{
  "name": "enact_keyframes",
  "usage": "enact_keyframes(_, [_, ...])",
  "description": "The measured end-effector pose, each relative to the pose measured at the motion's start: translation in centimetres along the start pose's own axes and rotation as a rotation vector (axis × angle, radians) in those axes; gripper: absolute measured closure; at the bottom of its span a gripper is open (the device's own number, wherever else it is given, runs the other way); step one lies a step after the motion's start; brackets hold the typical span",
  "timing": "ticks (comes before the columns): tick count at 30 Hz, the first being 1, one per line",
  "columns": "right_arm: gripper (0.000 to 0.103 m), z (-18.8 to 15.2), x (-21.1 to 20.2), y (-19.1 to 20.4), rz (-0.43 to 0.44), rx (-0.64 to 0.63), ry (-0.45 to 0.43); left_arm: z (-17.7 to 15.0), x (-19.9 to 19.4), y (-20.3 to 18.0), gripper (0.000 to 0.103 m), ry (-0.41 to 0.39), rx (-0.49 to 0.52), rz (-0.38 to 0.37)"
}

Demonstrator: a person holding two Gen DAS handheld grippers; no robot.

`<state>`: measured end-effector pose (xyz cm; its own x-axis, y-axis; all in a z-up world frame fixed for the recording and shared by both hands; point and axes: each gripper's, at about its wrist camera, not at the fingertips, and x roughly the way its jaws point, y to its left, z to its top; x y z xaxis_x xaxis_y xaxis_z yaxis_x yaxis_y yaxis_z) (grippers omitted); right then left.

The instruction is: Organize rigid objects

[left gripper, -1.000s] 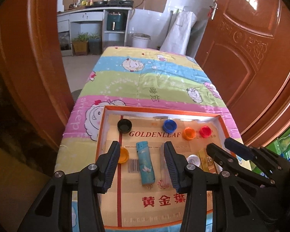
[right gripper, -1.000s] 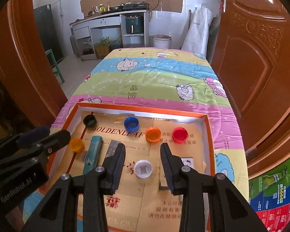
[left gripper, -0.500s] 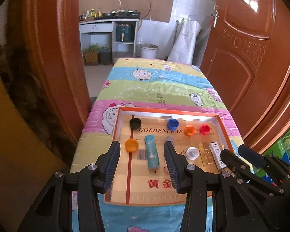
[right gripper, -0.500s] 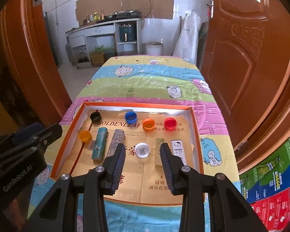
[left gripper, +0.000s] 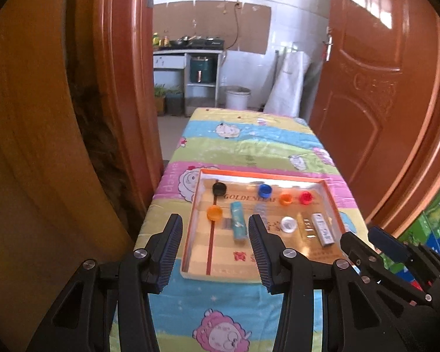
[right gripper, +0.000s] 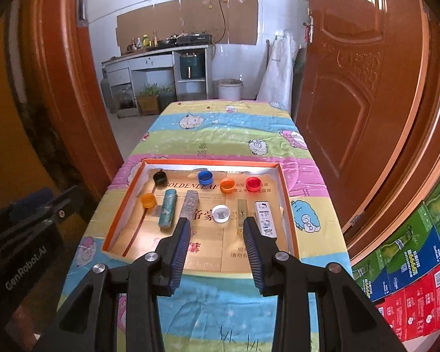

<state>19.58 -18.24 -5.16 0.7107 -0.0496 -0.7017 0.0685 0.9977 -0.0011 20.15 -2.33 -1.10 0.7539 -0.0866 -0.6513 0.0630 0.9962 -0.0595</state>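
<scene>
**Tray stock check, both tongs empty and held back from the box**

Item 1, left tongs [left gripper: 214, 231]: jaws apart, about half their reach, nothing between the pads and nothing touched. Ahead of them and below sits the shallow orange-rimmed tray [right gripper: 123, 202] on the cartoon-print cloth [right gripper: 220, 135].

Item 2, contents, reading left to right from the right tongs' view: black cap [right gripper: 160, 177] and yellow-orange cap [right gripper: 147, 200] far to the left; teal lighter [right gripper: 167, 209] and grey patterned lighter [right gripper: 189, 205] just ahead of the left finger; blue cap [right gripper: 205, 177], orange cap [right gripper: 227, 185] and red cap [right gripper: 254, 183] in a row along the far side; white cap [right gripper: 221, 213] straight ahead between the fingers; clear yellowish lighter [right gripper: 241, 211] and white printed lighter [right gripper: 265, 218] by the right finger.

Item 3, right tongs [right gripper: 216, 234]: jaws apart, empty, clear of everything.

Handling note: I judge the sorting is either done or between picks. For any next pick I would come down straight over one piece, span a lighter across its narrow width, and keep the fingers off its neighbours, since caps are light and will skid.
</scene>
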Motion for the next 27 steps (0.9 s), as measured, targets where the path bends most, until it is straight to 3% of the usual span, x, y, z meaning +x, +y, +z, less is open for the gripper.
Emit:
enact_keyframes(9, [0.066,-2.4,-5.9,0.3,-0.028,0.001,-0.059,-2.3,-5.5,-0.9,0.055,-0.059,0.035,-0.004])
enact_keyframes(20, [0.066,-6.2,-10.1,-0.1,-0.026,0.013,-0.081,-5.7,-11.0,-1.1,0.055,-0.101,0.028,-0.069])
enact_keyframes(27, [0.066,-7.7,-13.1,0.1,-0.025,0.002,-0.125,-7.4,-14.2,-1.5,0.055,-0.133,0.048,-0.023])
